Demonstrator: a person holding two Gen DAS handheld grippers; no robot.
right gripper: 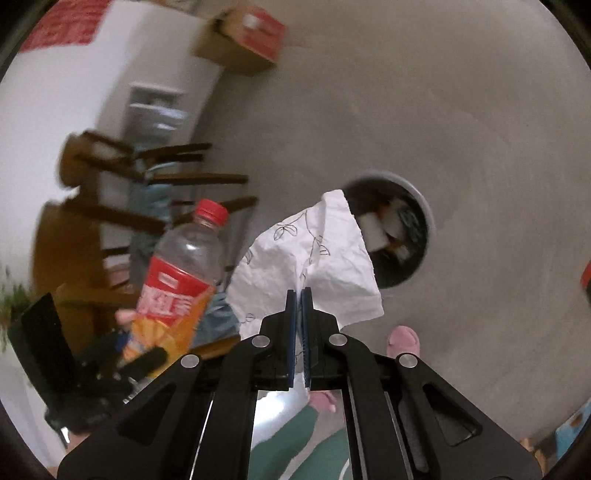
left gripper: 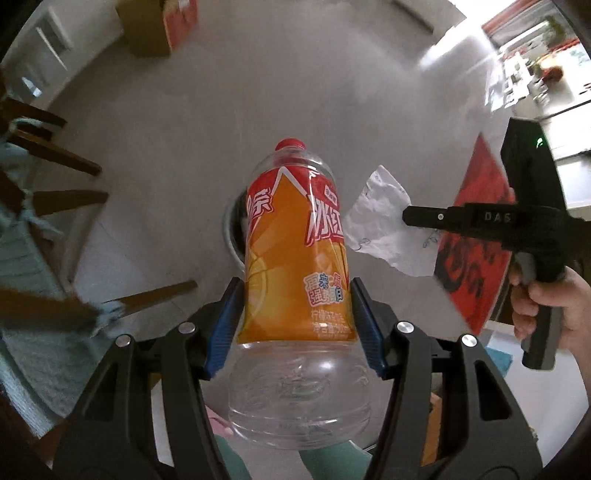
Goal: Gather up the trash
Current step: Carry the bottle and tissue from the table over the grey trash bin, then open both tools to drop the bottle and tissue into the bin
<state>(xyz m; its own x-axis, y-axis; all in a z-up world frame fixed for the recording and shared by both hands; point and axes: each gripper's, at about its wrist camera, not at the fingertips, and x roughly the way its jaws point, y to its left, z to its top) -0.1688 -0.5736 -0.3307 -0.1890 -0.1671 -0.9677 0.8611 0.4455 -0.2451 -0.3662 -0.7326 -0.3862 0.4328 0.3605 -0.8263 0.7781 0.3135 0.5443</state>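
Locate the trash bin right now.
In the right wrist view the trash bin stands on the floor right of centre, just beyond the white paper held by the right gripper.

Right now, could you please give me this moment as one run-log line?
left hand-held gripper: shut on bottle | right hand-held gripper: shut on paper | bin: below, open

Cardboard box with red printing on the grey floor against the white wall. Dark wooden chairs grouped nearby, pale blue cloth draped among them. Red sheet with black markings at right. Pink slipper on the floor. Red poster on the wall.
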